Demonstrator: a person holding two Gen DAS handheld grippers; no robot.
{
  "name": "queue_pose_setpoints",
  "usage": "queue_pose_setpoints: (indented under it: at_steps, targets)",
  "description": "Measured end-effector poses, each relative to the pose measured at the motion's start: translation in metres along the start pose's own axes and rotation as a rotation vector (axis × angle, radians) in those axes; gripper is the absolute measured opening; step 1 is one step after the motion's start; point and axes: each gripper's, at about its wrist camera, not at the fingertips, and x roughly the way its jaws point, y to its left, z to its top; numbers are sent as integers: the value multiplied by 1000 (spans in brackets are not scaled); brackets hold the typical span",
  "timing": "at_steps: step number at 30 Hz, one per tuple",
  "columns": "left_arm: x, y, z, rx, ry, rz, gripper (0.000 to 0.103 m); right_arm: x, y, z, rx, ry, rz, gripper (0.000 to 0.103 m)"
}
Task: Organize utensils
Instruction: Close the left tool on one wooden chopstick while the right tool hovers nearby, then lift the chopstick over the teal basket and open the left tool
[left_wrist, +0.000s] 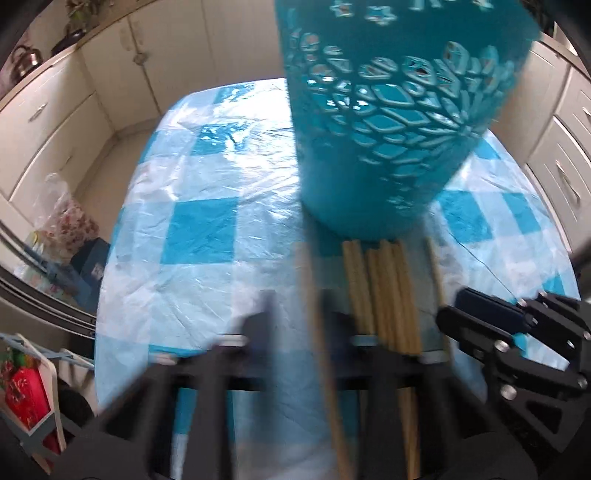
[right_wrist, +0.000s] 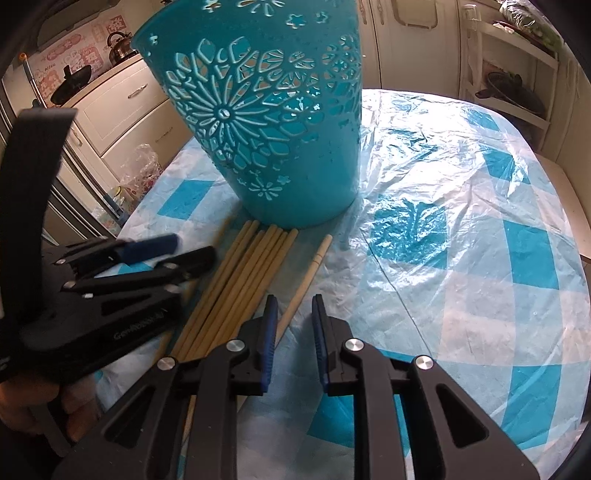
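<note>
Several wooden chopsticks (right_wrist: 236, 295) lie bundled on the checked tablecloth (right_wrist: 461, 258), their far tips touching the base of the teal cut-out basket (right_wrist: 266, 122), which stands upright at the far side of the table. One stray chopstick (right_wrist: 306, 280) lies just right of the bundle.

I judge I'm at the pick-up step: nothing is in the basket that I can see, and no stick is clearly gripped. My right gripper (right_wrist: 293, 343) hovers near the stray stick with its jaws spread, empty. My left gripper (left_wrist: 299, 325) sits low over the left of the bundle; one stick runs between its fingers, but the blur keeps me from telling whether it is pinched or merely passing through.

Next I'd need to close on a stick near its middle, lift it, tip it upright, and drop it through the basket's mouth.

The basket's rim is cut off in both views, so its inside is hidden. The sticks' near ends vanish beneath the grippers, and I can't count them exactly.
</note>
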Motion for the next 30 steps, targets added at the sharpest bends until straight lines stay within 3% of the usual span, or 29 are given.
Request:
queue_pose_setpoints:
  at_steps: [4, 8, 14, 17, 20, 25, 30]
  targets:
    - [-13, 17, -7, -70, 28, -64, 5, 1, 0, 1, 8, -1, 8, 25]
    - [-70, 44, -12, -157, -74, -121, 5, 1, -3, 0, 28, 1, 24, 26]
    - [-183, 54, 32, -203, -427, -201, 5, 1, -7, 0, 50, -3, 36, 27]
    - [-212, 45, 57, -223, -589, -237, 5, 1, -8, -1, 49, -7, 35, 27]
    - [-220, 32, 84, -246, -720, -215, 5, 1, -7, -2, 50, -11, 41, 30]
    - [-197, 19, 128, -315, -851, -131, 5, 2, -2, -1, 40, -13, 44, 35]
    - [-146, 6, 151, -336, -780, -76, 5, 4, -3, 2, 57, 0, 61, 35]
